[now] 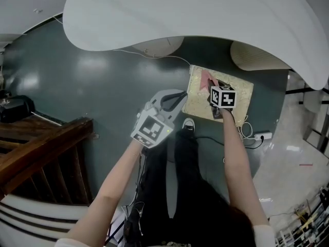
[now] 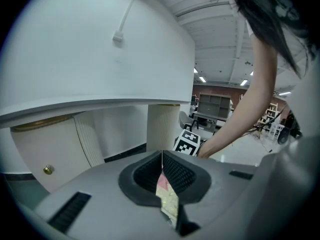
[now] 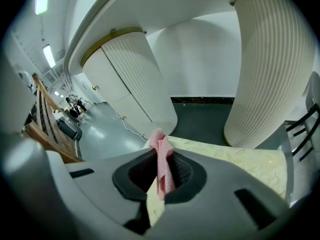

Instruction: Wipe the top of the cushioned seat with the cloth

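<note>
Bunched pink cloth [image 1: 206, 80] lies on the cream, patterned cushioned seat [image 1: 241, 92].

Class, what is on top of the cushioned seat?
A pink cloth, pinched in the right gripper, over the top of the cushioned seat. The patch beneath that gripper is hidden.

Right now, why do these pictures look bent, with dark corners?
Both gripper views are wide-angle, with black corners. Right gripper view: the white ribbed column bulges, the pink cloth is sharp. Head view: glare patches on the glossy grey-green floor.
</note>
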Tool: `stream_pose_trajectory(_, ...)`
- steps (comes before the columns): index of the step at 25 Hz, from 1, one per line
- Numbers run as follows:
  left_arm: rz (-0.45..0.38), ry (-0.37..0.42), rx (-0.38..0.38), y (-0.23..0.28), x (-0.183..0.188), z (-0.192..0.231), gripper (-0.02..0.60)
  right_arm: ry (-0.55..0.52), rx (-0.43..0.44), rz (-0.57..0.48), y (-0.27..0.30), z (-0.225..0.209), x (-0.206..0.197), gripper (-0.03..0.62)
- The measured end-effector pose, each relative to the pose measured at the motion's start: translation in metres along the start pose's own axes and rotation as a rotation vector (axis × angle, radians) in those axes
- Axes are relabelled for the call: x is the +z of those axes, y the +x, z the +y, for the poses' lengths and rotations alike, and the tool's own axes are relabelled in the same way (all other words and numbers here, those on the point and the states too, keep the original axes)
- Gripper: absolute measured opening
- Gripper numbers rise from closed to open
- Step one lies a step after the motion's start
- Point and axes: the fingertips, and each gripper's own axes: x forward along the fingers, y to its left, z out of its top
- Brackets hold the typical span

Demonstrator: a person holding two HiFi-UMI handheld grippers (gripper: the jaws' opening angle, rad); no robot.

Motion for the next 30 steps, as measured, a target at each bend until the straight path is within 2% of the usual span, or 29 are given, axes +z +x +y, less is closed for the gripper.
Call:
stream_pose_trajectory(14,-0.004,0.024,-0.087,0.038,0.012,-0.056,0.006,0.087,-0.226,0.034,-0.088,-0.154,-0.051,0.011)
stream_pose_trajectory(19,-0.005,0.029,-0.119,0.054,0.016,-0.078,0.006,0.110,-0.280,0.046,-0.116,-0.196,-0.068,0.011)
stream_pose_trajectory(26,0.012,0.043,-0.148,0.064,0.017,-0.095,0.006,0.120,-0.317,0.056,-0.136,-0.225,-0.079,0.011)
stream_pose_trajectory(30,0.019,0.053,-0.144,0.061,0.017,-0.095,0.006,0.130,-0.256,-0.027,-0.142,-0.207,-0.065,0.011)
